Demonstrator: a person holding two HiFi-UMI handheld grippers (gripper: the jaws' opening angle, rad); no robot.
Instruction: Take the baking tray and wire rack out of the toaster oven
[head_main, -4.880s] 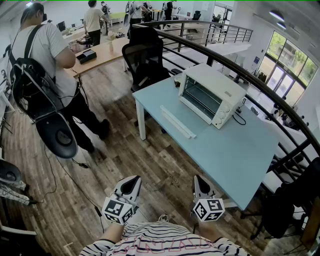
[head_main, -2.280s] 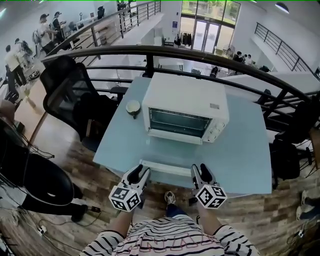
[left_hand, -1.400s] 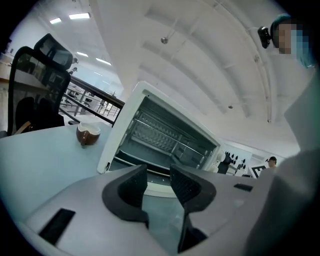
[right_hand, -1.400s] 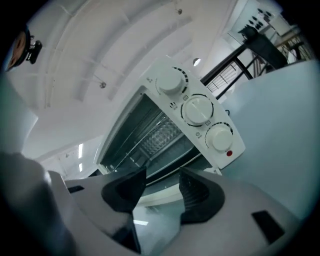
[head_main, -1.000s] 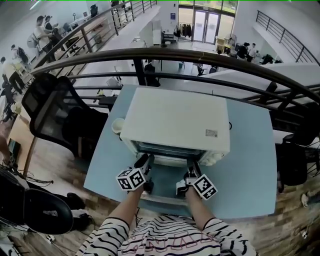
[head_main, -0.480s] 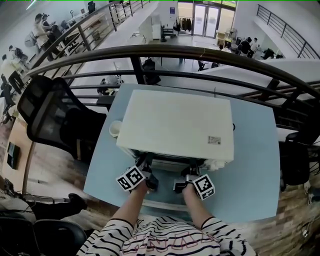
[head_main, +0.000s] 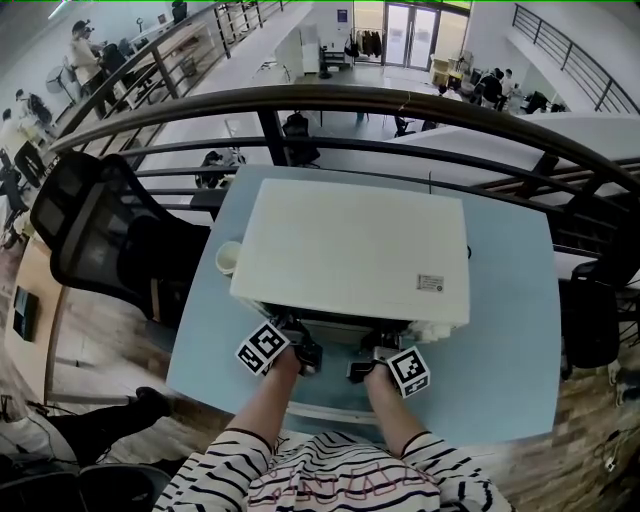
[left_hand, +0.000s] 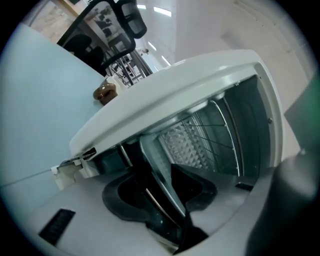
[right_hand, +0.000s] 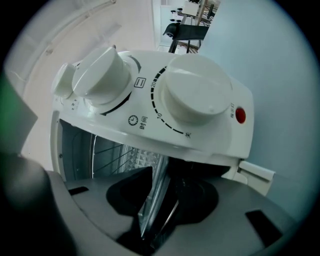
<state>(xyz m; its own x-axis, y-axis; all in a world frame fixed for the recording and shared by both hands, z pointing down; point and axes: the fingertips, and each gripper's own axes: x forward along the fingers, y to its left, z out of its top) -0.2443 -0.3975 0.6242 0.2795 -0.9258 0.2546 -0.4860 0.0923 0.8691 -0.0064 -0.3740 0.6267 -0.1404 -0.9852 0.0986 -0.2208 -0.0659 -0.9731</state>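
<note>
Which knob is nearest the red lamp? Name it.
The knob ringed by the numbered scale; the red lamp sits beside it, the other two knobs farther off.

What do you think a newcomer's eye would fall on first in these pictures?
The white toaster oven fills the middle of the pale blue table. The left gripper and right gripper are at its open front, each with an edge of the baking tray between its jaws; the left's jaws have just been opening, the right's closing.
</note>
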